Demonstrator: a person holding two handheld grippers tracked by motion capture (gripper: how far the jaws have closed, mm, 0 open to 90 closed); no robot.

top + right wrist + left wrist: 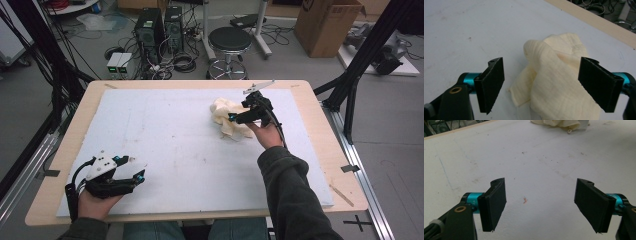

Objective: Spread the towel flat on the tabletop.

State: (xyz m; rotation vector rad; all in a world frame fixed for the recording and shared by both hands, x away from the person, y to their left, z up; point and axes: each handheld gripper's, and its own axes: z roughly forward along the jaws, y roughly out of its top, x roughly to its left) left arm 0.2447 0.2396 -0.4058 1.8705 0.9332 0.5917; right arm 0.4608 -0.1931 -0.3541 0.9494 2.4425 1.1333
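Observation:
A crumpled cream cloth (227, 117) lies on the white sheet, right of centre toward the far edge. My right gripper (234, 116) hovers just over its near right side, open; in the right gripper view the cloth (554, 80) bunches between and beyond the two black pads (491, 83), which stand wide apart without touching it. My left gripper (139, 169) rests near the front left corner, open, with bare sheet between its pads (494, 203). The cloth's edge (561, 123) peeks in at the top of the left gripper view.
The white sheet (165, 145) covers most of a wooden table (320, 130). Beyond the far edge stand a black stool (229, 45), computer towers (150, 30) and a cardboard box (327, 22). Black frame struts (360, 60) rise at the right.

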